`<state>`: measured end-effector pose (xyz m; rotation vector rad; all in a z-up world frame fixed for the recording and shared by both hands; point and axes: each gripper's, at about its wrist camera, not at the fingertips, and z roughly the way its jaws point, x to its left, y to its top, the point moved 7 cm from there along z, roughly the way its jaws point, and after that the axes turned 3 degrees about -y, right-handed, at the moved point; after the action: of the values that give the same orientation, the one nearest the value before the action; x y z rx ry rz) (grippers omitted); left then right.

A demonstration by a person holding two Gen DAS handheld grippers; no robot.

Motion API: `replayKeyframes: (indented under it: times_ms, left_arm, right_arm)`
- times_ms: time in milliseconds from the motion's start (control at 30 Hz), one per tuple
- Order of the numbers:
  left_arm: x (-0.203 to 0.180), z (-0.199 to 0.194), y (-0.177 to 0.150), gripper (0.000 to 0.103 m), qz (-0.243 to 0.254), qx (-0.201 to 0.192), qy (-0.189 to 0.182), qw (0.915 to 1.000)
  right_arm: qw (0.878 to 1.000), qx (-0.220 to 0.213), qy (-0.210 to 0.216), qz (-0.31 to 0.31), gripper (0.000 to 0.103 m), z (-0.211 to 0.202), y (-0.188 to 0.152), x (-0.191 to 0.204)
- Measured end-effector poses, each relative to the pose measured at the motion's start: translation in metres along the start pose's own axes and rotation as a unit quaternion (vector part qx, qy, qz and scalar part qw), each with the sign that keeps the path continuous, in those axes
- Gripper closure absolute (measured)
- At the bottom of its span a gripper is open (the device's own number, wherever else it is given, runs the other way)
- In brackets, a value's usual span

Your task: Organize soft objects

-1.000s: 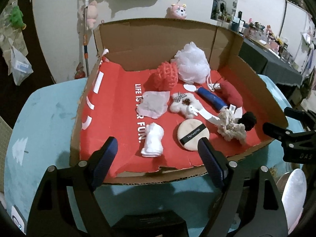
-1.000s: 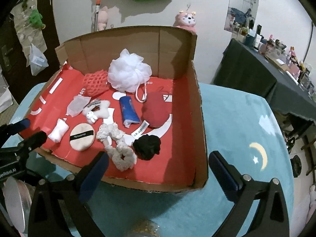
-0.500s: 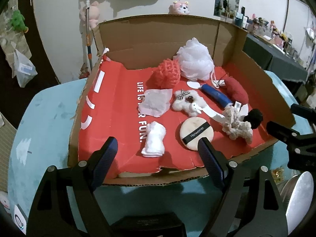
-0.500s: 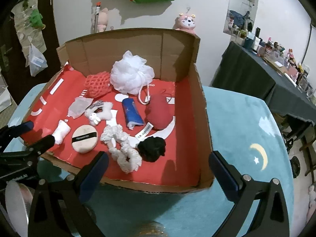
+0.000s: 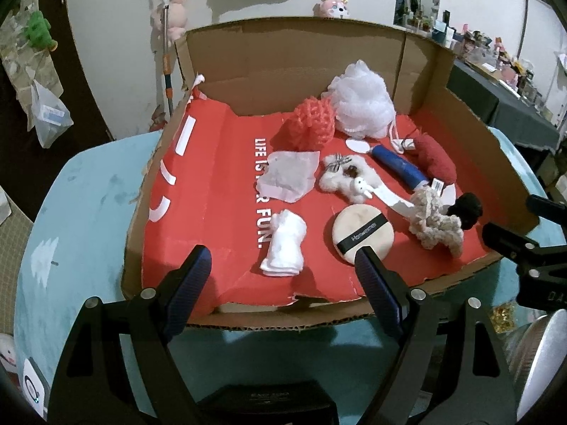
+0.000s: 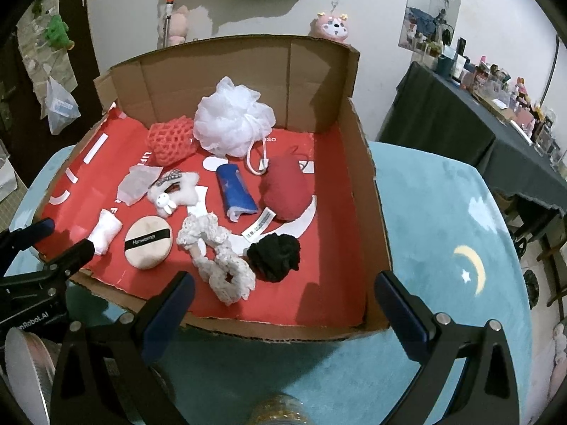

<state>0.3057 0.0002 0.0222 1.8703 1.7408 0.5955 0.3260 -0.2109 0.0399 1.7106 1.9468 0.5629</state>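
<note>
Both grippers have closed in on the box over the last second; contents loom larger in each wrist view, and nothing inside has shifted.

Left gripper: jaws wide, nothing held, hovering over the near edge of the cardboard box. Right gripper: jaws wide, nothing held, at the near wall toward the right corner.

Contents all lie on the red liner, clustered centre to right, with the left part bare:
- rolled white cloth, nearest the left gripper, lying apart from the rest
- round powder puff with black band, just beside the left gripper's right finger
- cream scrunchie touching the black scrunchie, both near the right gripper
- fluffy white plush clip, crumpled translucent wrapper
- blue roll, dark red pouch with a fabric tag
- red mesh puff and white bath pouf at the back wall

Handling estimate: all items light and compressible, no breakage risk. The cloth roll should take a pinch across its middle, though it may unroll if caught by one end. Scrunchies are best pinched through the bunched ring, not a loose frill. The puff is flat, so it needs an edge pinch or the band. The pouf will squash deeply; its cord loop is an alternative hold. The wrapper is likely slippery.

No item has been picked yet.
</note>
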Motion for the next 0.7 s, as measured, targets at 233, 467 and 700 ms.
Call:
replayKeyframes:
  times_ms: [233, 467, 700]
  left_arm:
    - [0.0012, 0.0036, -0.0027, 0.02, -0.007, 0.005, -0.004, 1.0]
    - [0.0037, 0.0037, -0.0023, 0.02, -0.016, 0.004, -0.01, 0.9998]
    - [0.0045, 0.0028, -0.0021, 0.02, -0.015, 0.001, -0.008, 0.9999]
  right_arm:
    - [1.0, 0.006, 0.004, -0.001, 0.0, 0.0014, -0.0013, 0.0002]
    - [1.0, 0.002, 0.004, -0.001, 0.0, 0.0019, -0.0027, 0.0017]
    - [1.0, 0.003, 0.002, 0.003, 0.0, 0.001, -0.0021, 0.0024]
